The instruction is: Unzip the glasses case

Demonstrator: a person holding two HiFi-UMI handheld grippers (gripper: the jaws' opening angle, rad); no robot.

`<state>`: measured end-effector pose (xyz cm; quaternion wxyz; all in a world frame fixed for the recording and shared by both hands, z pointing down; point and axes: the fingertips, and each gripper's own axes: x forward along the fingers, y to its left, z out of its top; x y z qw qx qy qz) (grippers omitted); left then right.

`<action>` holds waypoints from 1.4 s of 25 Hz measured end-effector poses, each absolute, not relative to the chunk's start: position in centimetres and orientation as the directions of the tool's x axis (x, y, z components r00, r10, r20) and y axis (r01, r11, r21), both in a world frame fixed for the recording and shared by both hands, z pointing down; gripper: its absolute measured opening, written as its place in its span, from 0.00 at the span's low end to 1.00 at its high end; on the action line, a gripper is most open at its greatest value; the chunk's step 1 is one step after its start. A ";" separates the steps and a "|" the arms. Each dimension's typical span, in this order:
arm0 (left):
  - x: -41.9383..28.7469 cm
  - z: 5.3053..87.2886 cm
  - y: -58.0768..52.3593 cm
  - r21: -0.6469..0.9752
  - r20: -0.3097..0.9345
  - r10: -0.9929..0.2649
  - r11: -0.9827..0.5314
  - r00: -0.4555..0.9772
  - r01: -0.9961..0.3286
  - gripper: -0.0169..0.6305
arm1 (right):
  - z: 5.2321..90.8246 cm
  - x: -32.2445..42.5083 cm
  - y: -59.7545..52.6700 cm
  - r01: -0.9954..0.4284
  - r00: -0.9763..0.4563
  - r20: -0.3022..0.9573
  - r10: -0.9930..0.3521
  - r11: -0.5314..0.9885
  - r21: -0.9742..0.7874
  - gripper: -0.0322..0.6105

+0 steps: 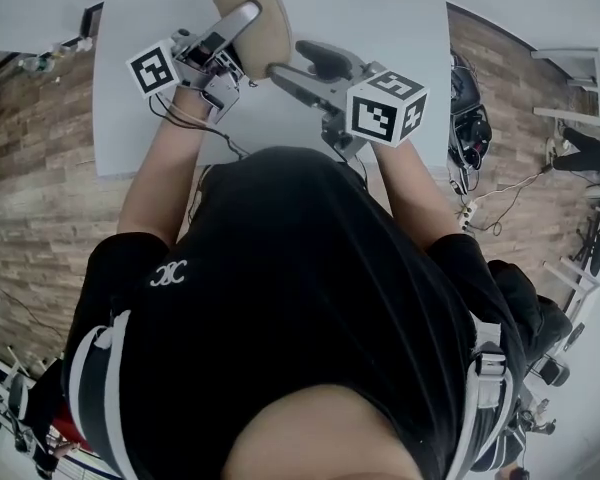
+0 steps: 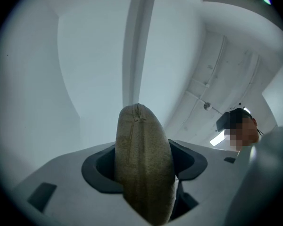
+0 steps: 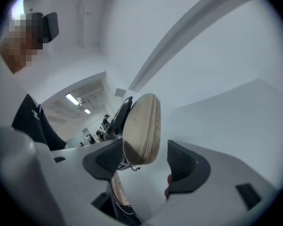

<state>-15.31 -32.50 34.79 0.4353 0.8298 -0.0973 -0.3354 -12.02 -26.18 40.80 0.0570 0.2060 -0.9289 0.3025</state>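
Observation:
A tan, oval glasses case (image 1: 252, 18) is held up above the white table (image 1: 400, 8). My left gripper (image 1: 238, 30) is shut on it, and in the left gripper view the case (image 2: 144, 166) stands on edge, filling the gap between the jaws, with its seam facing the camera. My right gripper (image 1: 292, 60) is just right of the case and open. In the right gripper view the case's lower end (image 3: 141, 128) lies between the two dark pads (image 3: 184, 166), with a gap on the right side. A small dark tab (image 3: 133, 168) hangs under the case.
The person's black-shirted body fills the lower head view. The table's near edge (image 1: 140, 173) runs in front of them, with wood floor on both sides. Cables and a power strip (image 1: 475, 208) and black equipment (image 1: 470, 118) lie on the floor at right.

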 end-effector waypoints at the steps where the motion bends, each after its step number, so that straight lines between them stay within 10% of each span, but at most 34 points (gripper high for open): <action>1: -14.9 34.9 -32.2 0.785 -0.475 -0.440 -0.603 0.762 0.140 0.46 | 40.6 -12.0 -26.5 -0.408 -0.912 0.213 -0.351 0.713 -0.570 0.47; 13: -12.1 35.7 -31.1 0.782 -0.451 -0.366 -0.603 0.814 0.162 0.46 | 41.1 -12.6 -26.2 -0.340 -0.937 0.172 -0.303 0.688 -0.641 0.49; 22: -13.9 41.6 -33.2 0.664 -0.013 -0.575 -0.616 0.818 -0.422 0.59 | 46.0 -8.3 -28.9 -0.655 -0.756 0.402 -0.517 0.599 -0.461 0.49; 23: -14.7 42.2 -33.3 0.639 0.034 -0.611 -0.596 0.791 -0.487 0.53 | 46.9 -7.7 -29.2 -0.692 -0.720 0.446 -0.531 0.592 -0.413 0.49; 25: -16.4 43.7 -33.5 0.573 0.142 -0.693 -0.525 0.707 -0.630 0.03 | 48.9 -6.8 -29.5 -0.747 -0.648 0.533 -0.544 0.590 -0.306 0.49; 35: -17.9 48.2 -32.2 0.229 0.432 -0.745 -0.454 0.508 -0.861 0.03 | 58.7 -7.4 -28.8 -0.783 -0.460 0.748 -0.479 0.617 -0.086 0.49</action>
